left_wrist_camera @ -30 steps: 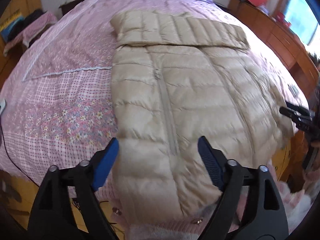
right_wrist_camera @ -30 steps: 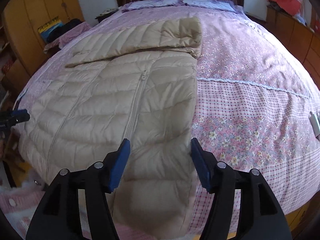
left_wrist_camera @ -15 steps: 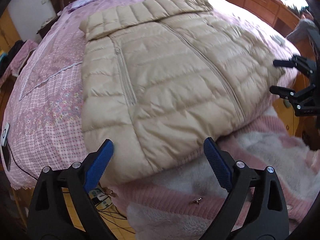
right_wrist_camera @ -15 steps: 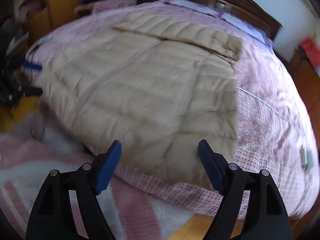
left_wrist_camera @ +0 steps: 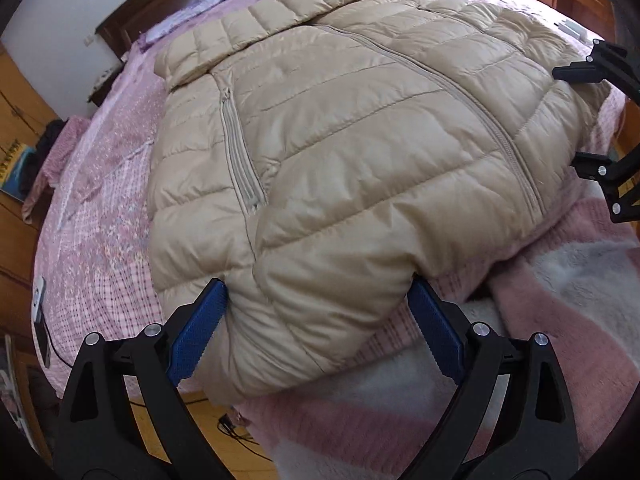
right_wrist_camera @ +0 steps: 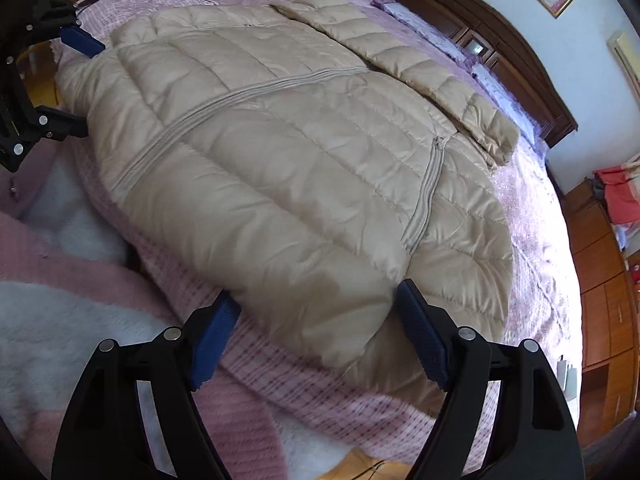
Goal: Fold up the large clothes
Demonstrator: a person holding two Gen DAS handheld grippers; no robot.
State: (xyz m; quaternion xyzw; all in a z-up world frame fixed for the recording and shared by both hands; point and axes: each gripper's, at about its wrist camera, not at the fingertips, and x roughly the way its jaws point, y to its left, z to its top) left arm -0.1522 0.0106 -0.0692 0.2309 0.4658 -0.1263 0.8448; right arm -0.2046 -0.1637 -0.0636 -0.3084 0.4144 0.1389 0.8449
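A beige quilted down jacket (left_wrist_camera: 360,128) lies flat on the bed with its sleeves folded across the top; it also shows in the right wrist view (right_wrist_camera: 288,152). My left gripper (left_wrist_camera: 316,320) is open, its blue fingers on either side of the jacket's bottom left hem corner. My right gripper (right_wrist_camera: 316,320) is open around the bottom right hem corner. Each gripper shows at the edge of the other's view, the right gripper (left_wrist_camera: 592,116) and the left gripper (right_wrist_camera: 68,80).
The bed has a pink floral and checked sheet (left_wrist_camera: 100,216). A pink and white fleece blanket (left_wrist_camera: 520,340) hangs over the foot of the bed. A dark wooden headboard (right_wrist_camera: 500,40) is at the far end. Wooden cabinets (right_wrist_camera: 608,288) stand at the side. A phone with a cable (left_wrist_camera: 40,312) lies on the bed.
Both grippers have swung out and down to the jacket's bottom hem corners. Their open fingers now straddle the hem edge, where before they hovered above the jacket.
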